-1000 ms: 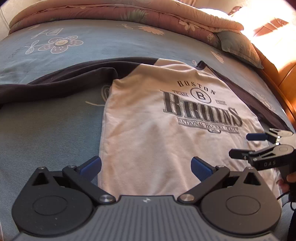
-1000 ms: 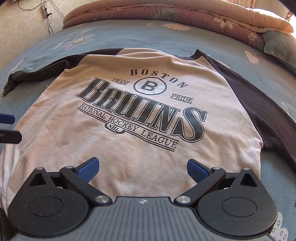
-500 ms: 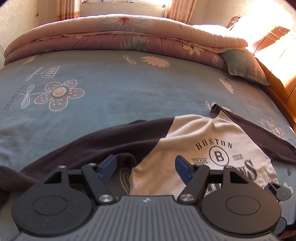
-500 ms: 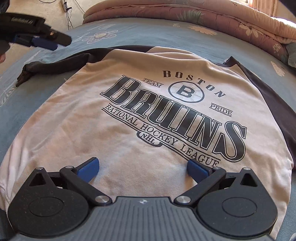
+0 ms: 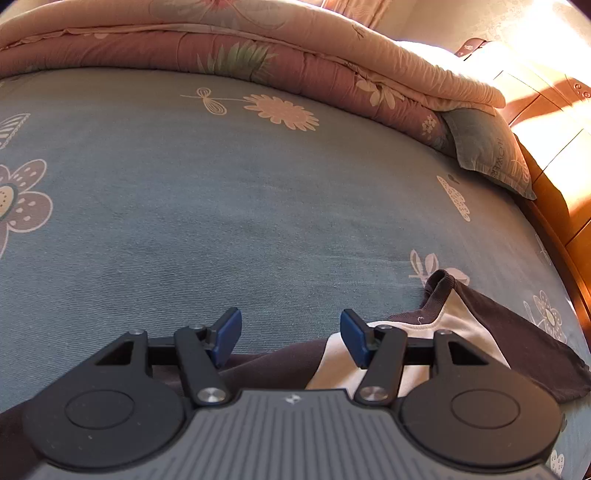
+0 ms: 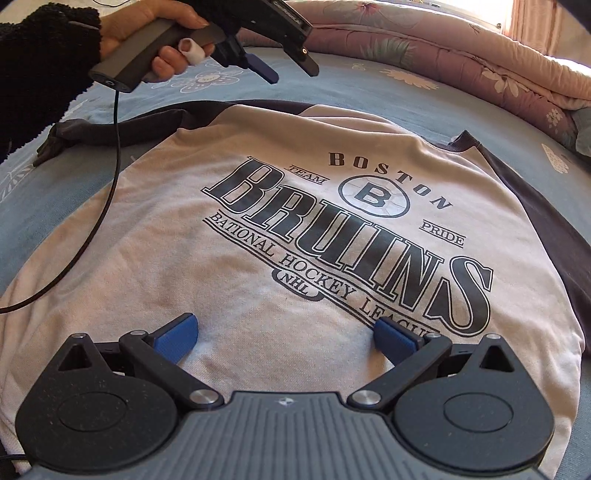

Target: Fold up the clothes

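Across the blue flowered bedsheet we are looking at a cream shirt with dark sleeves, lying flat with its printed front facing up; the print reads "Boston Bruins, National Hockey League". We are holding the right gripper low over the shirt's lower part, its blue pads spread wide apart with nothing between them. We are holding the left gripper up by the shirt's shoulder, where the dark left sleeve is stretching away toward the sheet's edge; its fingers are also standing apart and gripping nothing. From the left wrist view the dark collar is poking up just beyond the right-hand pad, with the other dark sleeve trailing off to the right. A hand in a black fuzzy sleeve is gripping the left tool's handle, a black cable drooping from it across the shirt. A folded pink quilt is lying along the far side of the bed, a pillow beside it.
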The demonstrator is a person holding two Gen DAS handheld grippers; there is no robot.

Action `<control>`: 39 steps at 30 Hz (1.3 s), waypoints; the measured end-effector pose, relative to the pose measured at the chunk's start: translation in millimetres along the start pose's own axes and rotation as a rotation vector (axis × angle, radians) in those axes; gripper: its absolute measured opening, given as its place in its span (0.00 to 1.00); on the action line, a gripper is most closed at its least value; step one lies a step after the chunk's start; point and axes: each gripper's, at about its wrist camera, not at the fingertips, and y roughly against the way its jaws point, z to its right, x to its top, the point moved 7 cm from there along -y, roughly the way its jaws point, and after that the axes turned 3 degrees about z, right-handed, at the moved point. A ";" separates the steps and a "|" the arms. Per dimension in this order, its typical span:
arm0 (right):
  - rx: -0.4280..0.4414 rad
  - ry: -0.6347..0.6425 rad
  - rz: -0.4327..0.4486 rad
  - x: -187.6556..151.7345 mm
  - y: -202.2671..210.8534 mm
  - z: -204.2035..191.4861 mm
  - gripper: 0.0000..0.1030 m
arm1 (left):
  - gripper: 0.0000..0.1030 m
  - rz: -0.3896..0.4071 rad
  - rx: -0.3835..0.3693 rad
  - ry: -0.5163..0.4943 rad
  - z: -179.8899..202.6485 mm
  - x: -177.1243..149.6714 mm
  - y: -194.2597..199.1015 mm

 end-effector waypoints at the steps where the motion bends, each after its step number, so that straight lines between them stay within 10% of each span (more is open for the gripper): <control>1: -0.001 0.002 0.001 0.0 -0.2 -0.3 1.00 | 0.56 -0.006 -0.013 0.002 2.2 -2.1 -5.0; 18: -0.010 0.009 0.028 -1.9 1.8 -1.9 1.00 | 0.60 -0.119 -0.150 -0.081 24.7 -77.3 -9.3; 29: -0.002 0.019 0.037 -2.9 2.7 -3.3 1.00 | 0.58 0.042 -0.092 0.028 -30.7 7.1 16.5; 39: -0.001 0.024 0.038 -2.9 2.7 -4.0 1.00 | 0.57 -0.087 -0.207 0.208 -98.5 -5.9 -18.7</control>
